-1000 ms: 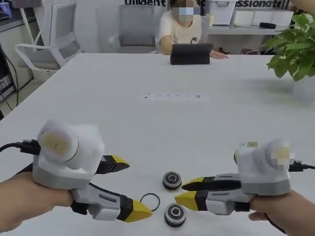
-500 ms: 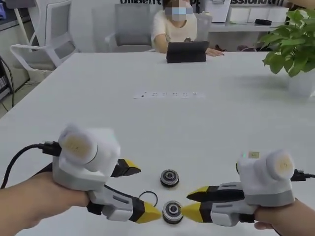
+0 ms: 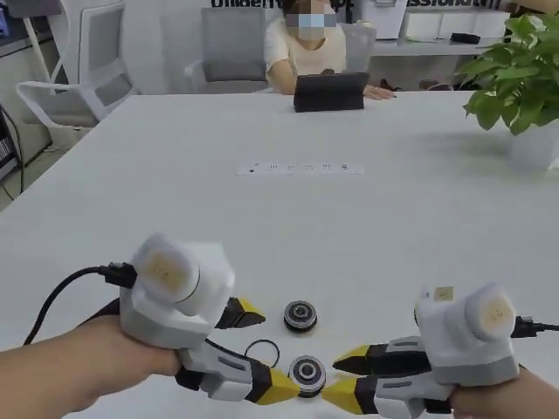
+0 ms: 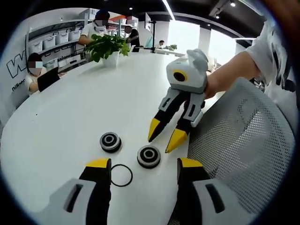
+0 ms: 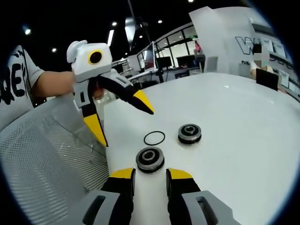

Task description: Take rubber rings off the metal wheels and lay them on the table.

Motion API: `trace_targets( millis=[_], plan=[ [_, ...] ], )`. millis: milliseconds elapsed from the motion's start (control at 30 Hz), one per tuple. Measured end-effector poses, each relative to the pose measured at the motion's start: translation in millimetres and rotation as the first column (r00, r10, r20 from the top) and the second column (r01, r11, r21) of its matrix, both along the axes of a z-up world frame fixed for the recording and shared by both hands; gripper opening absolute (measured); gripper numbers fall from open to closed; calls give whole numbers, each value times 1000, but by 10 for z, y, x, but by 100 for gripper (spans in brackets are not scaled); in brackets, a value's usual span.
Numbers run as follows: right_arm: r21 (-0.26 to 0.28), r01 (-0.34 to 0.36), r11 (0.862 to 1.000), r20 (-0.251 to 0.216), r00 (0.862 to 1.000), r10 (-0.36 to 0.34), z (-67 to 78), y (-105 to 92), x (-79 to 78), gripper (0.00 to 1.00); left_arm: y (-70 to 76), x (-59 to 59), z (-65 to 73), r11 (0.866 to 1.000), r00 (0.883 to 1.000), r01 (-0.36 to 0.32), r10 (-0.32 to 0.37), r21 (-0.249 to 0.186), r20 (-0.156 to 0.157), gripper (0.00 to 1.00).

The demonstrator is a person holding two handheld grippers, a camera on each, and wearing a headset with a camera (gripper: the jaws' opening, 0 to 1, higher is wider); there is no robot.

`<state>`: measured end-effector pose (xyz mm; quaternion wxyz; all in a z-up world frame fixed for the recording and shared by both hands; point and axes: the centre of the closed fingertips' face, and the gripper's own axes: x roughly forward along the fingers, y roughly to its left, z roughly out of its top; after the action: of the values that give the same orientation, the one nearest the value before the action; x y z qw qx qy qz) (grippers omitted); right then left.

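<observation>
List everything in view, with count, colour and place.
table: 1, white, under everything
metal wheels: 2, silver and black, on the table between the grippers
rubber ring: 1, black, flat on the table beside the nearer wheel
tablet: 1, black, far edge of the table
seated person: 1, pale top, behind the tablet
plant: 1, green, far right
office chair: 1, grey, beyond the table
mesh chair: 1, grey, near edge
left gripper: 1, white, black, yellow, open, left of the wheels
right gripper: 1, same colours, open, right of the nearer wheel
</observation>
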<state>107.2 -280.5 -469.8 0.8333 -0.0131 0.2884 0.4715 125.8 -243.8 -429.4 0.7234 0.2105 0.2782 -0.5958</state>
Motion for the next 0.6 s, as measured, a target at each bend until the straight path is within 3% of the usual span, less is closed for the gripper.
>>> trace_targets(
  millis=[600],
  plan=[
    [-26,-5,1000,37,999,6,-63,97,35,21,-156,-79,-173,1000,999,20,-20,17,-37,40]
  ],
)
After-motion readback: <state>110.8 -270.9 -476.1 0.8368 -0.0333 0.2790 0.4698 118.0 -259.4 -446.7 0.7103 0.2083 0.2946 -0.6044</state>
